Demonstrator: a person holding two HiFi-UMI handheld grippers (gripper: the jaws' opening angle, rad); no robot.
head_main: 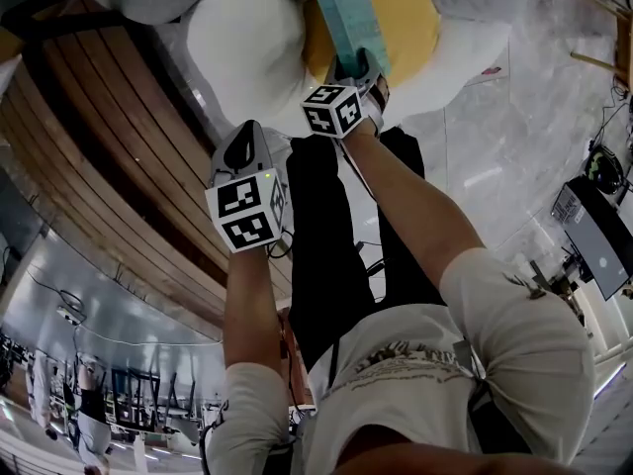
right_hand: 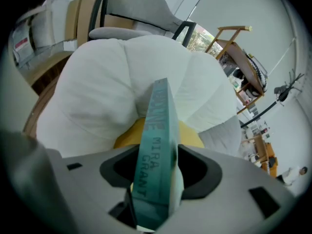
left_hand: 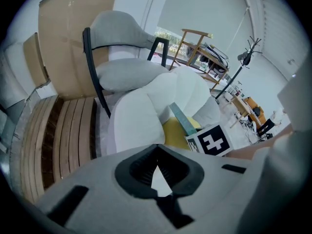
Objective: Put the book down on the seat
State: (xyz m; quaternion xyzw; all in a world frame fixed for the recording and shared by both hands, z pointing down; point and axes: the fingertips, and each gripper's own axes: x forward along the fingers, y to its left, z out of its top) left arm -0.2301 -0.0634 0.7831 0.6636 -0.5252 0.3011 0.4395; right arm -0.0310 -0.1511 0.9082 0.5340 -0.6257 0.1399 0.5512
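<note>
A teal book (right_hand: 156,145) stands on edge between the jaws of my right gripper (right_hand: 153,199), spine toward the camera. A thin sliver of yellow shows between the left finger and the book, so the pads look slack on it. In the head view the book (head_main: 351,13) reaches out from the right gripper (head_main: 356,67) over the yellow seat (head_main: 410,18) of a puffy white armchair (head_main: 247,47). My left gripper (head_main: 240,151) hangs lower left of it, shut and empty (left_hand: 157,177), and looks at the book (left_hand: 183,118) and seat (left_hand: 173,133).
A wooden slatted platform (head_main: 99,156) runs along the left. A grey chair with a black frame (left_hand: 122,33) stands behind the armchair. Farther back are a wooden rack (left_hand: 195,43) and a coat stand (left_hand: 243,62). A dark box (head_main: 598,236) lies on the marble floor at right.
</note>
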